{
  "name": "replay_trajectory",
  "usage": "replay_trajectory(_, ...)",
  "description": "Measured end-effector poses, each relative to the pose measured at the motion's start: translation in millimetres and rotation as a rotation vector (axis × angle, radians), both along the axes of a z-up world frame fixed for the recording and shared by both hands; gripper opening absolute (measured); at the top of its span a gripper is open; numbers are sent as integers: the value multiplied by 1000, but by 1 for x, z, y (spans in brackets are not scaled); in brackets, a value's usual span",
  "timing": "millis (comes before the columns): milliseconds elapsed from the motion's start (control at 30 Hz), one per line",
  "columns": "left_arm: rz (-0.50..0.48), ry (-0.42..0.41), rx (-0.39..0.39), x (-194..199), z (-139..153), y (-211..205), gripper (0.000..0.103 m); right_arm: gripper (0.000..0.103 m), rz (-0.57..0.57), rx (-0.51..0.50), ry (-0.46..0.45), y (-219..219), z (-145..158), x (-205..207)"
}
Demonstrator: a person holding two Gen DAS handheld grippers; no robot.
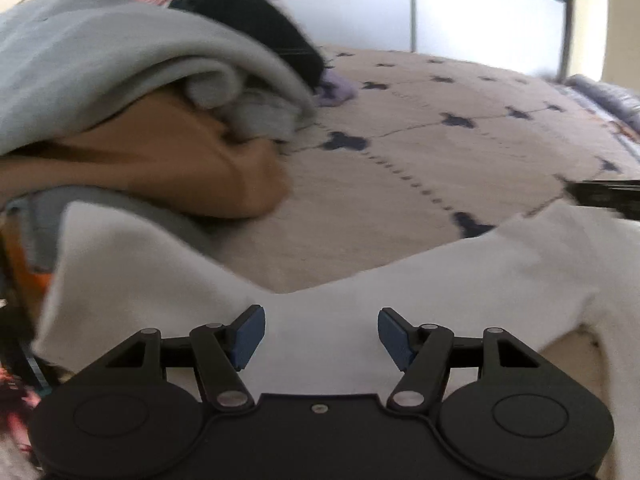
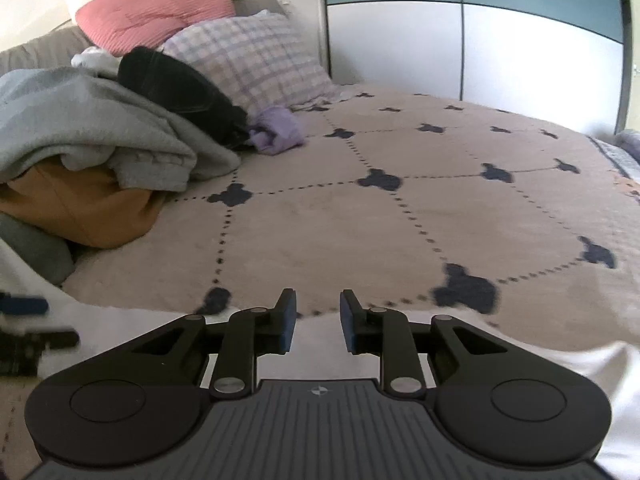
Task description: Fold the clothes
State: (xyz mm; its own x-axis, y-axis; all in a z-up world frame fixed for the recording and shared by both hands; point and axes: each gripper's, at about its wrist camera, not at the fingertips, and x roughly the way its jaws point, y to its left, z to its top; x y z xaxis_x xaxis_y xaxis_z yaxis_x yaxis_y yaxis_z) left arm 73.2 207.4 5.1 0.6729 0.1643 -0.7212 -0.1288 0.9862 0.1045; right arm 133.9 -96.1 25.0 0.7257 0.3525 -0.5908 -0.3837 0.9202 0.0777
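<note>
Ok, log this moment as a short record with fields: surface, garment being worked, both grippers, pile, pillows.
surface: bedspread, beige with dark blue motifs
garment: white garment spread at the near edge
left gripper: open, above the white garment, holding nothing
right gripper: open, at the garment's far edge, holding nothing
pile: grey sweatshirt over orange-brown garment, black garment behind
pillows: pink pillow, checked pillow
</note>
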Motion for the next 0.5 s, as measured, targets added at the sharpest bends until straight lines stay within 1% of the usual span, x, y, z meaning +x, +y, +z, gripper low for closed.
replay_trajectory(67, 40, 27, 21, 1, -3, 8, 61, 32, -21, -22, 5, -16, 5, -11)
replay_trajectory(100, 59, 40, 29, 1, -5, 12, 61, 36, -35, -26, 11, -24, 6, -17)
replay_trajectory(133, 66, 39, 16, 0, -4, 14, 60, 40, -54, -23, 19, -32, 7, -24)
replay_trajectory(167, 71, 33, -3, -2, -2, 16, 60, 41, -73, -21, 27, -40, 7, -31)
replay_trajectory(233, 60, 0, -74, -8, 7, 16, 60, 42, -110, -17, 44, -56, 9, -44)
replay_trajectory(267, 35, -10, -98, -12, 9, 9, 60, 43, -129, -15, 52, -64, 9, -51)
replay_trajectory(333, -26, -24, -139, -20, 13, -9, 60, 51, -166, -11, 69, -80, 11, -65)
replay_trajectory(400, -86, -38, -179, -29, 16, -26, 60, 55, -203, -6, 86, -97, 12, -79)
replay_trajectory(467, -147, -51, -219, -37, 20, -44, 59, 55, -240, -2, 102, -113, 13, -93)
replay_trajectory(500, -177, -58, -239, -41, 22, -53, 59, 57, -259, 0, 111, -121, 14, -100)
